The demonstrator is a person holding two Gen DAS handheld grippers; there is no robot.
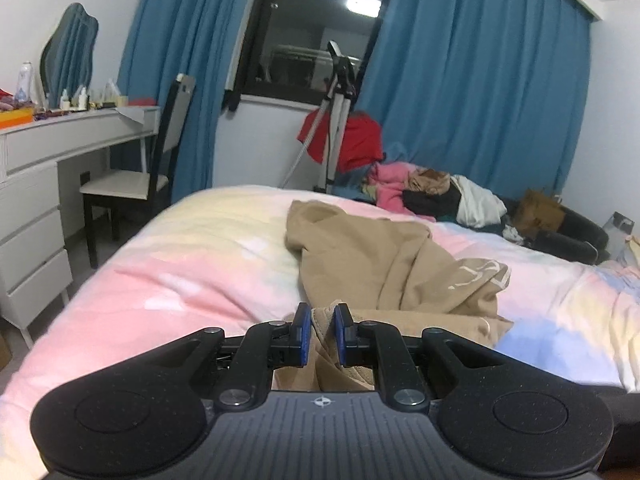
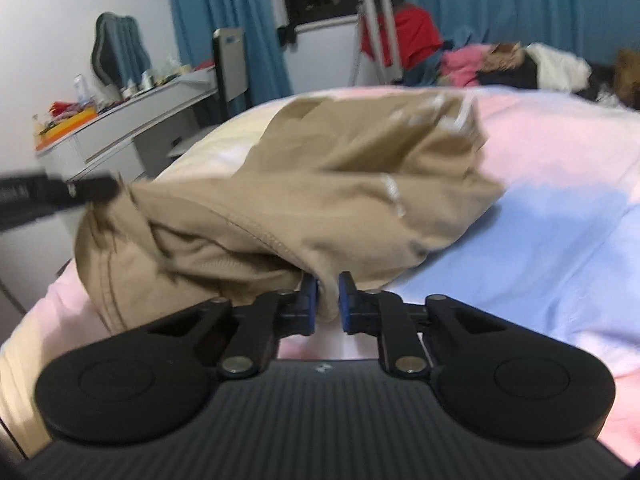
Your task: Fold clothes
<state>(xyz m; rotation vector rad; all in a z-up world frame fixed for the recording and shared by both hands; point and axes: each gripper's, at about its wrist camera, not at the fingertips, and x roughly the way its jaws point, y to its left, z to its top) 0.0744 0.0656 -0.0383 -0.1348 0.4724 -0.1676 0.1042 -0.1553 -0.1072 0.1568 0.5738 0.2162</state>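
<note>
A tan garment (image 1: pixel 384 264) lay bunched on the bed (image 1: pixel 192 264). The cloth could slip, judging by each thin pinch of its near edge. The left tool (image 1: pixel 319 322) was narrowed on a fold; the right tool (image 2: pixel 328 296) likewise gripped a hem, lifting it.

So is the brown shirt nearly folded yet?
Not yet. Done: both grippers have hold of it, the left gripper and the right gripper each with jaws pinched on an edge of the tan garment. In hand: the cloth is bunched and crumpled on the bed, no neat fold visible. Left: spreading, folding, and the clothes pile behind.
</note>
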